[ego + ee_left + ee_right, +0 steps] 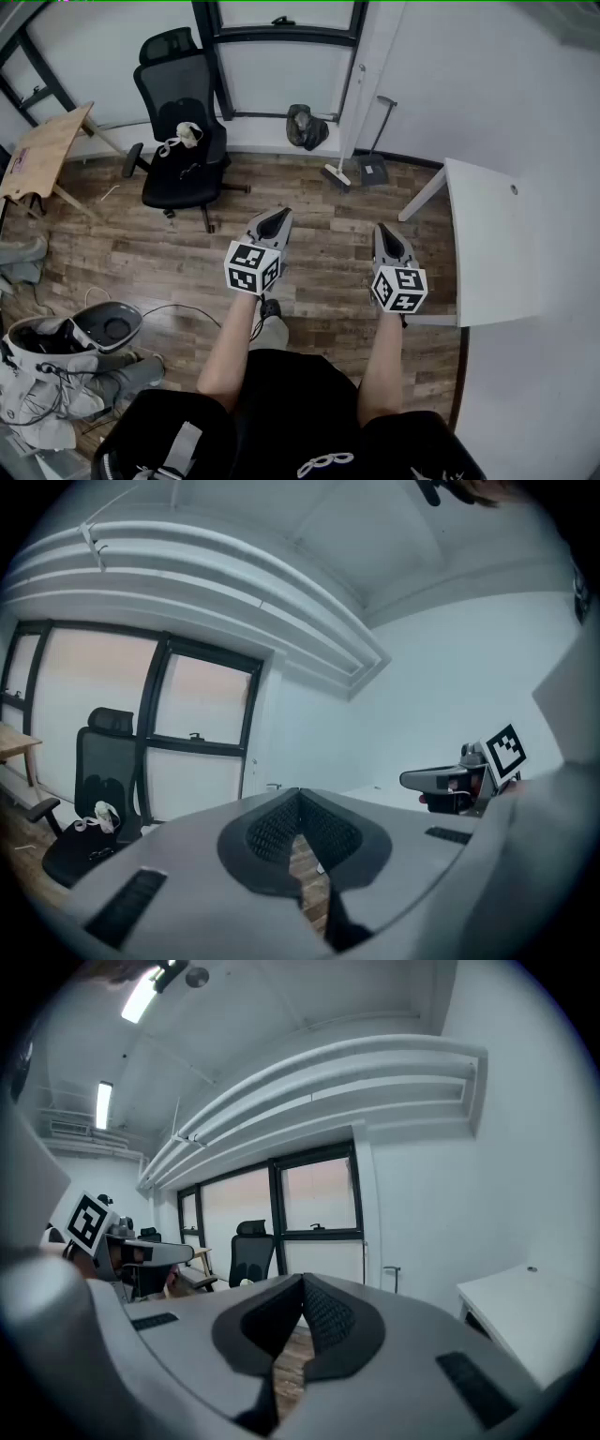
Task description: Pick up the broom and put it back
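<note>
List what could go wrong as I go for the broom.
The broom sits close beside the dustpan, so a reach may knock the dustpan over. The white table juts in near the right gripper and may get clipped. That gripper and the left gripper are shut; they must open first.

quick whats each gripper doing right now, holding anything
left gripper: closed, jaws together, holding nothing.
right gripper: closed, jaws together, holding nothing.
</note>
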